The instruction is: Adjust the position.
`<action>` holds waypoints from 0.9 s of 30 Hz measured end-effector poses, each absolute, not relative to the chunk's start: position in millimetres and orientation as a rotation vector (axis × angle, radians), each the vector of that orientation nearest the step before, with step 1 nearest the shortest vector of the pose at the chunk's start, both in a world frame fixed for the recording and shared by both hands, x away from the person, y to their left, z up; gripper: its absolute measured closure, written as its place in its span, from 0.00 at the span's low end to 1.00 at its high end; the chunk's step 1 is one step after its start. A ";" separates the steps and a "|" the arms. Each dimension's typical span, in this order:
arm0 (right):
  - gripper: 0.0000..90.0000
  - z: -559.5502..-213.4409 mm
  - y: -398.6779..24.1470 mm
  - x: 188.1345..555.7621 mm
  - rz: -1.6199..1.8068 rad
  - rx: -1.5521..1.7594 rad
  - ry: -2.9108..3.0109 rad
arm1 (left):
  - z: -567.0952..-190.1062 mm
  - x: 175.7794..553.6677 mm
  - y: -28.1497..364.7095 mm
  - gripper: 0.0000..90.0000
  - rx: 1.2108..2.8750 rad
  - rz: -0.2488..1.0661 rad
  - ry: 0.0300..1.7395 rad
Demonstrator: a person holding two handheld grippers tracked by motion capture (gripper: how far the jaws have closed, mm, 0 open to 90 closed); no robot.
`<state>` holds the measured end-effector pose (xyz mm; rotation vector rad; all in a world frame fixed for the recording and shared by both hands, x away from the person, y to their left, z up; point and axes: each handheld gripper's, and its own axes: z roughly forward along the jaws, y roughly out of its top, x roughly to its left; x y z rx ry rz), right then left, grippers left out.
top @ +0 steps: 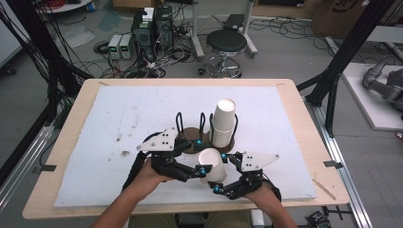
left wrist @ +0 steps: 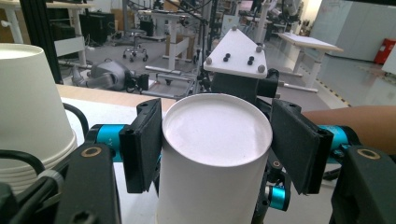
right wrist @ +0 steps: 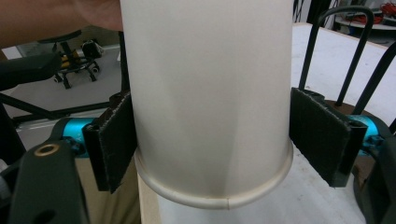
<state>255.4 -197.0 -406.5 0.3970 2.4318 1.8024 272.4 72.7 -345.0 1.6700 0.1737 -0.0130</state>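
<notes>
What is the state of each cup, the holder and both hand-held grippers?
single cup: out of the holder, gripped, closed base showing.
cup stack: nested, upside down, standing in the holder.
wire holder: on the table, loaded at its right end.
left hand-held gripper: shut on the single cup.
right hand-held gripper: pads beside it, contact unclear.

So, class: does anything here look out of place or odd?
Mostly the mat: dark stains soil its left part. The held cup is base-up, but so is the stack in the rack.
</notes>
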 end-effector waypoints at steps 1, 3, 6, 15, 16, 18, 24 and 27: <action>0.23 -406.3 -197.5 255.5 1.806 0.396 2.432 | -344.8 272.3 72.9 0.40 1.666 -0.012 0.173; 0.24 -406.1 -198.4 256.0 1.817 0.393 2.427 | -344.5 272.4 73.5 0.40 1.660 -0.010 0.171; 0.26 -405.7 -199.5 256.4 1.822 0.381 2.419 | -344.5 272.5 74.2 0.40 1.658 -0.008 0.174; 0.32 -405.7 -200.7 257.0 1.778 0.368 2.431 | -349.3 273.4 81.6 0.40 1.666 -0.006 0.197; 0.32 -405.7 -200.5 256.9 1.774 0.365 2.436 | -350.1 273.3 82.2 0.40 1.669 -0.007 0.198; 0.33 -406.0 -199.8 257.0 1.759 0.361 2.445 | -351.2 273.2 83.3 0.40 1.673 -0.007 0.196; 0.39 -405.2 -199.1 256.7 1.745 0.341 2.466 | -351.9 272.7 86.4 0.40 1.687 0.000 0.194; 0.41 -404.1 -198.7 256.4 1.720 0.328 2.478 | -352.5 272.6 87.2 0.40 1.693 -0.001 0.192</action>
